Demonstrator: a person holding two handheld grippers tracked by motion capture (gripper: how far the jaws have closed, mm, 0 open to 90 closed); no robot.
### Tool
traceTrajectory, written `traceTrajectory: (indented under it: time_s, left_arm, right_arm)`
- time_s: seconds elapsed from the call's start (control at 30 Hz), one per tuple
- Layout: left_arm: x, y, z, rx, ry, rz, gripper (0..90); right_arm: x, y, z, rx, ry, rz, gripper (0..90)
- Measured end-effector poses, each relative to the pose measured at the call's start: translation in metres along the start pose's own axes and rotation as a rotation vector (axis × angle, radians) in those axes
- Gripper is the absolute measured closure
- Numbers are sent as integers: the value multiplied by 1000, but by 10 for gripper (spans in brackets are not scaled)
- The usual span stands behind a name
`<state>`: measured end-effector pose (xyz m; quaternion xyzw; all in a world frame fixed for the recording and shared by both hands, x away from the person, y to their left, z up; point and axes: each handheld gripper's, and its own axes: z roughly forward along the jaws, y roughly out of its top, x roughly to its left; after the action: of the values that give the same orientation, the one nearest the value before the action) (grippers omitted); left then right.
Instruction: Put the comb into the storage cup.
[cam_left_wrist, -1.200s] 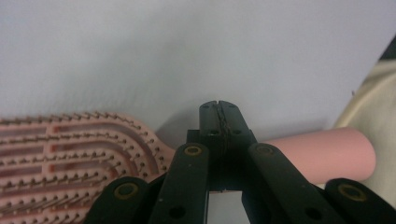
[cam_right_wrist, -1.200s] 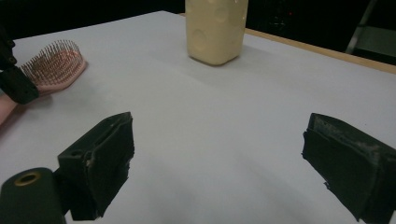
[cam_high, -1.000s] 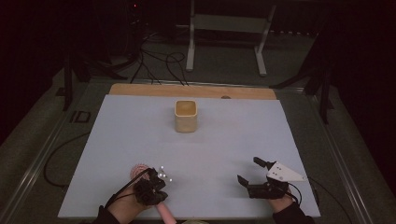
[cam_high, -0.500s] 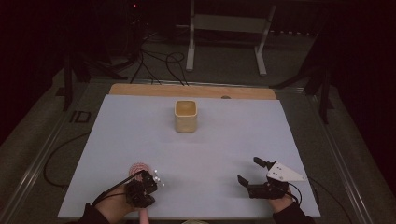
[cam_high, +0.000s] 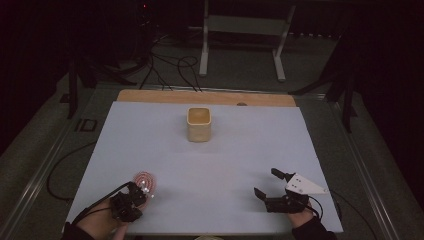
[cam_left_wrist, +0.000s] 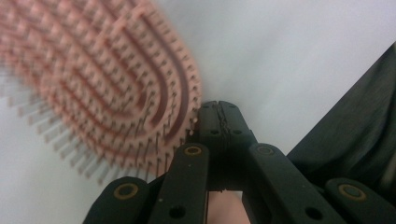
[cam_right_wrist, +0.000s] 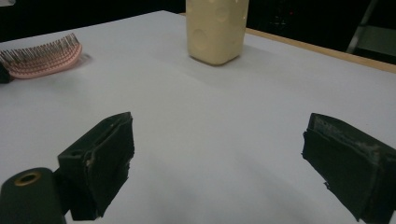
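A pink oval hairbrush (cam_high: 145, 181) lies bristles up on the white table (cam_high: 210, 160), near the front left. My left gripper (cam_high: 137, 196) sits just behind it. In the left gripper view its jaws are pressed together with nothing between them, and the left gripper (cam_left_wrist: 219, 116) has its tips against the hairbrush (cam_left_wrist: 107, 88) rim. My right gripper (cam_high: 266, 183) rests at the front right with its jaws wide apart. The right gripper (cam_right_wrist: 219, 140) has bare table between its fingers. A cream cup (cam_high: 199, 124) stands upright at the middle back.
The right gripper view shows the cream cup (cam_right_wrist: 217, 30) ahead and the hairbrush (cam_right_wrist: 42, 58) far off to the left. A wooden strip (cam_high: 205, 97) edges the table's far side. Cables (cam_high: 170, 65) and a metal stand (cam_high: 245, 30) lie on the floor beyond.
My left hand and gripper have slid left along the table's front, and the hairbrush has shifted left with them. The right gripper has kept still.
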<state>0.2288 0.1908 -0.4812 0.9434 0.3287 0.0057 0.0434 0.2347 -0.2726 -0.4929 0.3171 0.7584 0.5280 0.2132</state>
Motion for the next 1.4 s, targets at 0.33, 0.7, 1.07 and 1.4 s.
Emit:
traceTrajectory:
  time_s: [0.33, 0.7, 1.07, 1.4]
  left_arm:
    - [23, -32, -7, 13, 44, -97, 900]
    - [30, -42, -15, -9, 62, -89, 884]
    - [36, -56, -36, -43, 104, -135, 685]
    - [42, -56, -36, -44, 116, -191, 311]
  right_arm:
    - [0, 0, 1, 2, 1, 3, 88]
    - [1, 0, 2, 5, 6, 0, 88]
    - [0, 0, 2, 6, 5, 0, 88]
    - [1, 0, 2, 9, 5, 2, 88]
